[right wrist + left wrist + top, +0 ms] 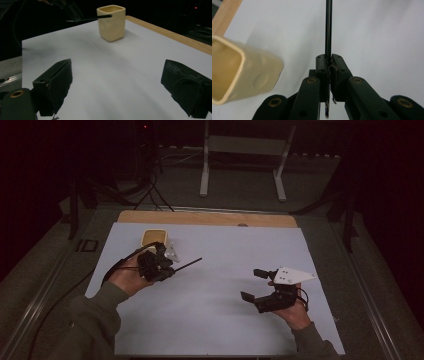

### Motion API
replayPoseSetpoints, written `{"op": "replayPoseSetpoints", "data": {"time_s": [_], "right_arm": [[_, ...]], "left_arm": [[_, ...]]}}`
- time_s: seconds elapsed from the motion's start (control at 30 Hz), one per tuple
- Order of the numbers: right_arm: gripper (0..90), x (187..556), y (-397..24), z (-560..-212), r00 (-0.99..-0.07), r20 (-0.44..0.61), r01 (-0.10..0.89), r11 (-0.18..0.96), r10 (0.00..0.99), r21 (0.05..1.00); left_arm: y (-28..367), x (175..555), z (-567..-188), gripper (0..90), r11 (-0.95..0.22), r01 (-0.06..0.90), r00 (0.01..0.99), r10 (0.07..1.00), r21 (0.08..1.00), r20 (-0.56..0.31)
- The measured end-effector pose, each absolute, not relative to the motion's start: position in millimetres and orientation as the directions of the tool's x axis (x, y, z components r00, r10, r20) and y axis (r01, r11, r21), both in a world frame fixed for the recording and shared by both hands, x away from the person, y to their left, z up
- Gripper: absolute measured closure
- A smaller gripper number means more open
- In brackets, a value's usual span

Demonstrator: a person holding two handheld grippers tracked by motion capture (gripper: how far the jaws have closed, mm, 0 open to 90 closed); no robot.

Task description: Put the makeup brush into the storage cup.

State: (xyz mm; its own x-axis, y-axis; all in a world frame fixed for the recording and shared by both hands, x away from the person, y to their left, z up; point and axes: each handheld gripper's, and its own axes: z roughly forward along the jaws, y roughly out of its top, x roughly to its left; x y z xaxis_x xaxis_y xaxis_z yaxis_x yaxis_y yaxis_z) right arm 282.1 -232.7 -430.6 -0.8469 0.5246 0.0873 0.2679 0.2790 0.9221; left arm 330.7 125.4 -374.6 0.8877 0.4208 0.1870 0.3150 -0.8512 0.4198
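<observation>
My left gripper [165, 265] is shut on a thin black stick [189, 263] that points out to the right over the white sheet. In the left gripper view the stick [328, 27] runs straight up from between the closed jaws [329, 61]. A cream square cup [154, 238] stands upright just behind that gripper, and in the left gripper view the cup [239, 72] sits close on the left. My right gripper [254, 285] hovers at the right of the sheet, open, with nothing between its fingers [53, 85]. From the right gripper view the cup [111, 22] stands far off with the stick [90, 18] in front of its rim.
A white sheet [220, 315] covers most of the wooden table, whose bare edge [210, 218] shows at the back. A metal stand's legs [240, 170] and cables lie on the floor beyond. A rail [45, 290] runs along the table's left side.
</observation>
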Motion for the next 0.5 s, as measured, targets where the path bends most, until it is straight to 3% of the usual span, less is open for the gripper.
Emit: {"op": "replayPoseSetpoints", "data": {"time_s": [0.5], "right_arm": [[13.6, 287.8, -208.6, -420.3, -0.896, 0.089, 0.235, 0.293, 0.435, 0.927]], "left_arm": [[112.7, 318.8, -365.6, 86.6, -0.865, 0.181, 0.936, 0.297, 0.468, 0.187]]}}
